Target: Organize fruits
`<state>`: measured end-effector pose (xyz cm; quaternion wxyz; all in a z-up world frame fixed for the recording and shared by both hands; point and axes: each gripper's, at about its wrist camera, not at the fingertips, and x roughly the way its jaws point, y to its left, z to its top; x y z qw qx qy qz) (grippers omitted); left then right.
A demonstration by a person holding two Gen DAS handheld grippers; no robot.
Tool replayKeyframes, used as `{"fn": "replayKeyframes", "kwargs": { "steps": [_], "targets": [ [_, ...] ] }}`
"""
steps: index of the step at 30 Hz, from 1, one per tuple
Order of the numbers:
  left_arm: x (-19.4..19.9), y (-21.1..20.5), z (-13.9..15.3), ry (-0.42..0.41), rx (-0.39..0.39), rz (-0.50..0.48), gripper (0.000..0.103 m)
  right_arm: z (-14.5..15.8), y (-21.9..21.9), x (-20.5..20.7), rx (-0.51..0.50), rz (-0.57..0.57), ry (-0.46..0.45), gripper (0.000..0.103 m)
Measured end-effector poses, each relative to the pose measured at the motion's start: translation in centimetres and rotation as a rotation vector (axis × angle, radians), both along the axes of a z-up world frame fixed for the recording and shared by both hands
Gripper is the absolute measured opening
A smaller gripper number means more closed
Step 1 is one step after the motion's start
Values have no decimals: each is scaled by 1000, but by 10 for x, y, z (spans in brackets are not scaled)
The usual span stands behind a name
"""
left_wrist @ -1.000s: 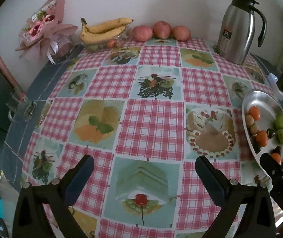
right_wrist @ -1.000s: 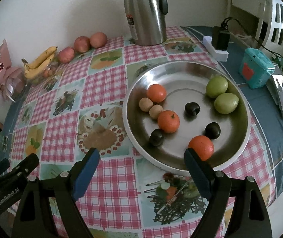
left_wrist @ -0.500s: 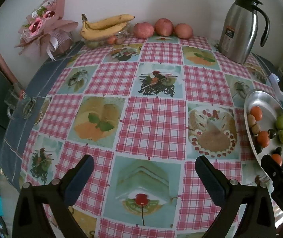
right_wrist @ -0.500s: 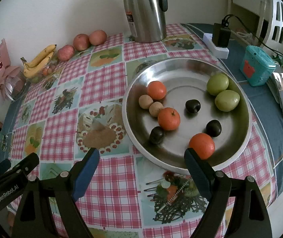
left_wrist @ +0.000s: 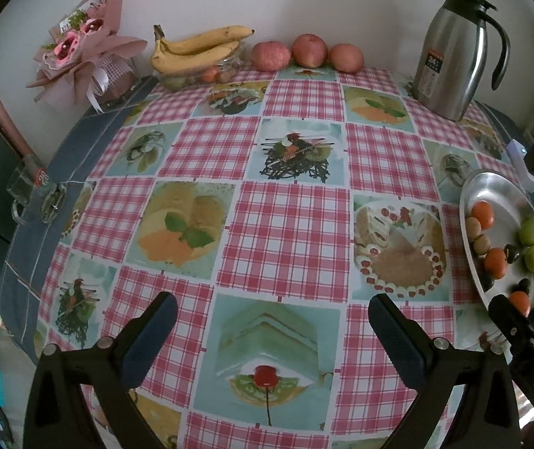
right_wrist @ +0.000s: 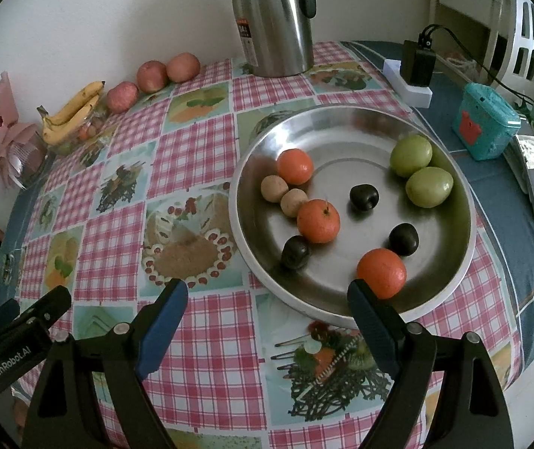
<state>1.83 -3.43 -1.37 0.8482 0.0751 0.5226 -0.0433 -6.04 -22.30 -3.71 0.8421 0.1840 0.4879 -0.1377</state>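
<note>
On the steel dish [right_wrist: 342, 131] the fruits lie loosely mixed: three oranges [right_wrist: 318, 220] from 10 o'clock through the middle to 6 o'clock, two tan fruits [right_wrist: 274, 188] touching at 9, three dark plums [right_wrist: 364, 197] scattered among them, two green fruits [right_wrist: 428, 186] side by side at 2. None has shifted on the dish since the earlier frames. What changed is the views: both cameras have drawn back and up a little, so the dish sits slightly lower and farther. That suggests repositioning, not a grasp. The right tongs [right_wrist: 267, 299] hover at the dish's 6 o'clock rim, spread wide and empty; the left tongs [left_wrist: 272, 318] gape equally wide, empty, over bare worktop [left_wrist: 282, 224]. Bananas [left_wrist: 196, 50] and apples [left_wrist: 308, 50] line the far wall.
</note>
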Motion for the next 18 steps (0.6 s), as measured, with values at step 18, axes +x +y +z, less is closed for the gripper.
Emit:
{"fn": "replayKeyframes", "kwargs": {
  "steps": [18],
  "targets": [
    [-6,-3,9,-63,16,-34,103,-2,1,0,1,-1,2,88]
  ]
}}
